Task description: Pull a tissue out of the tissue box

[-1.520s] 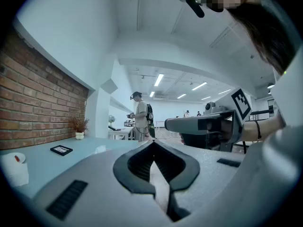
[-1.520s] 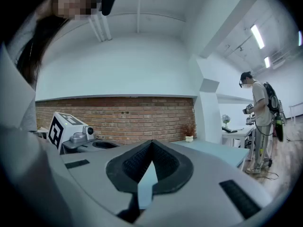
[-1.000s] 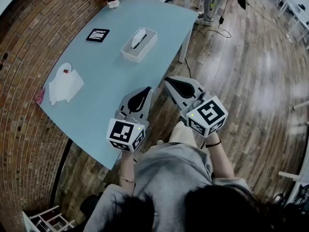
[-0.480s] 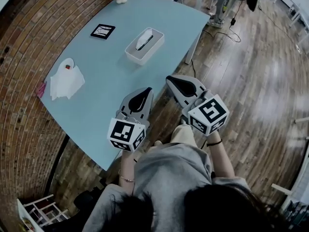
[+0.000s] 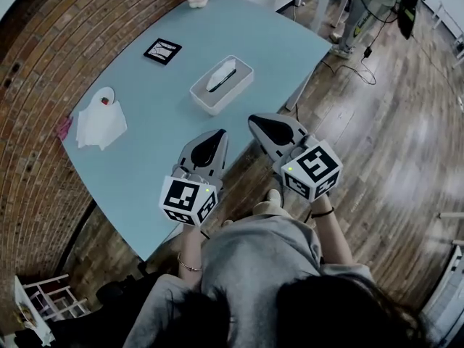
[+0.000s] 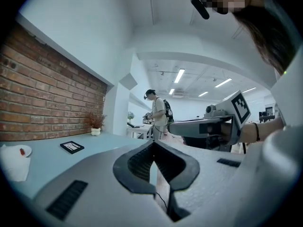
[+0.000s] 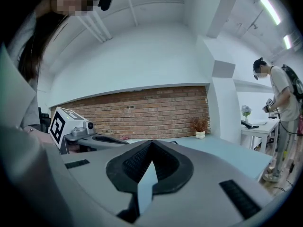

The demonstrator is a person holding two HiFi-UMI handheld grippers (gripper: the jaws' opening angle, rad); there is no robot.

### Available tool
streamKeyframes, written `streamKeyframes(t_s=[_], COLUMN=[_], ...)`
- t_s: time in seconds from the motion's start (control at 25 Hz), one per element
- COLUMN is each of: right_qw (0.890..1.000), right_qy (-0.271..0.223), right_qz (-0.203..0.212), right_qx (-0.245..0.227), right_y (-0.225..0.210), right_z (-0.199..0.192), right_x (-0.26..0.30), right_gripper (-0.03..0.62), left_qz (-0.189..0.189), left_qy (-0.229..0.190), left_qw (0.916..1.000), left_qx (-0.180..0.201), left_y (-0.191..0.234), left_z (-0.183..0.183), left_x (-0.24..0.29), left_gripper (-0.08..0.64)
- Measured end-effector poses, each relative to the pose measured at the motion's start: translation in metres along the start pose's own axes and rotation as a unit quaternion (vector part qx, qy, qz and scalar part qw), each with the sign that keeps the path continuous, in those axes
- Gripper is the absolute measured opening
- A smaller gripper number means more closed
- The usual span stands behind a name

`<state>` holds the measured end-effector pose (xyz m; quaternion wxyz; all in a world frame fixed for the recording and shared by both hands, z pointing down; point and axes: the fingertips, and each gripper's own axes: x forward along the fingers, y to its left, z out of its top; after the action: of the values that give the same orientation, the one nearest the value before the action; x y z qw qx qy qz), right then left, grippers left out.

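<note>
Ahead of the tongs: tissue box [image 5: 221, 85] is set on the table [image 5: 145, 158], well apart.
Left tongs [image 5: 216, 134]: jaws are pressed together, empty.
Right tongs [image 5: 254, 120]: jaws are pressed together, empty.

Bright even light, fisheye-warped edges

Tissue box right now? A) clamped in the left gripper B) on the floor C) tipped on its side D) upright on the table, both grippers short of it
D: the tissue box sits upright on the table, while the left gripper and right gripper are nearer the person, clear of it.
</note>
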<state>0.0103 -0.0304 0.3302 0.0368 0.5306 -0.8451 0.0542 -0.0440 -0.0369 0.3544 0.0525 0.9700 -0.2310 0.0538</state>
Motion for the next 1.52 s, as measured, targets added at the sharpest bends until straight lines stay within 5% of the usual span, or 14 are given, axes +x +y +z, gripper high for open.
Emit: streamKeyframes(t_s=[0.84,1.52], right_qw=[0.988,0.981], right_qy=[0.039,0.075], right_qz=[0.144,0.168], right_qx=[-0.03,-0.056], right_y=[-0.064,-0.084], right_z=[-0.009,-0.016], right_x=[0.012,0.082], right_gripper=[0.0,0.0], left_qz=[0.134,0.117], left_qy=[0.006,0.025], left_qw=[0.9902,0.9908], left_qx=[-0.037,-0.063], left_y=[-0.001,0.061], left_z=[-0.006,-0.024], left_x=[0.053,0.083], left_gripper=[0.003,0.003])
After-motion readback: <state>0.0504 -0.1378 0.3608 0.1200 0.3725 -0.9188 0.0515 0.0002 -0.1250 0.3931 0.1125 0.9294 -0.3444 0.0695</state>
